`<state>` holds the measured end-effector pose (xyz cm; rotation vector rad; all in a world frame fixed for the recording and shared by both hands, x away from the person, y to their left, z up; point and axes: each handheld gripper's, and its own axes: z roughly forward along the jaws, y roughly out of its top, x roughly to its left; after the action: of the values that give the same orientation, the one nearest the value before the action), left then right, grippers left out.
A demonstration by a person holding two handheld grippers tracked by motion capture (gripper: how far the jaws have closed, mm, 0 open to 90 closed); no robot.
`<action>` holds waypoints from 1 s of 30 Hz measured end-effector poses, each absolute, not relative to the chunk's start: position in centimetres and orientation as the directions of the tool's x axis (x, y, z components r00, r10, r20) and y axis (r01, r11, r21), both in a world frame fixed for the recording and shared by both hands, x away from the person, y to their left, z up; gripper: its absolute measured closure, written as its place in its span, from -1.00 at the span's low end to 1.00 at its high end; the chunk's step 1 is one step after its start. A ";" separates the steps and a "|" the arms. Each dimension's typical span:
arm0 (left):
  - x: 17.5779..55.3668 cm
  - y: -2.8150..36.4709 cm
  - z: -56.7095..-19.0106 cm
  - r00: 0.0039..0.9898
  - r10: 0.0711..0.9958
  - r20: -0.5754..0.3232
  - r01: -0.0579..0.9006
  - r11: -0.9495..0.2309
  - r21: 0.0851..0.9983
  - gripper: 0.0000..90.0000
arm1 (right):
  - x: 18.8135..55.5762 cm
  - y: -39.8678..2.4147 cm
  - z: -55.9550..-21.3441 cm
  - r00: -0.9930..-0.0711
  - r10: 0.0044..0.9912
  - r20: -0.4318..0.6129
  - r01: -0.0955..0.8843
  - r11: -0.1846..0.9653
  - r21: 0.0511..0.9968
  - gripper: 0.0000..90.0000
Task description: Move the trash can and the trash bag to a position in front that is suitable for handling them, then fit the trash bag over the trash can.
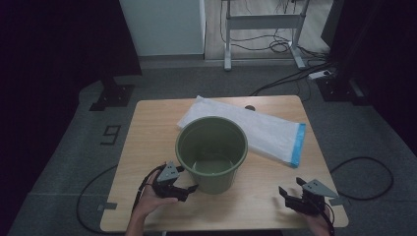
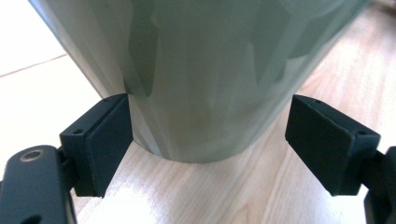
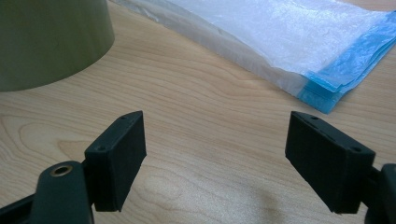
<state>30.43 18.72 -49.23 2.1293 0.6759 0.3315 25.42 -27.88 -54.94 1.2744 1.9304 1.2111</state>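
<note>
My left gripper (image 2: 208, 140) is spread wide around the base of the bucket (image 2: 205, 70); one jaw looks to touch its wall, the other stands apart. The bucket is olive-green, smooth plastic, tapered, upright and open at mid-table (image 1: 147, 216). My right gripper (image 3: 215, 154) gapes over bare wood grain, near right. Far behind lies a flat, crinkly white bag (image 3: 280, 32) with a blue edge.

The green bucket (image 1: 212, 152) blocks the table's (image 1: 147, 147) middle with the white bag (image 1: 260, 130) just behind it, leaving bare wood along both sides and the near edge.
</note>
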 end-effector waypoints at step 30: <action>27.9 24.8 -52.3 0.621 0.784 -0.006 0.527 -0.412 0.743 -0.68 | 28.4 -27.2 -54.4 -0.394 0.919 -0.008 0.439 0.196 0.877 -0.57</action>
<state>27.86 24.84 -52.27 2.1111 1.0243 0.4487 28.44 -27.21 -54.39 1.2630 1.9256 1.1333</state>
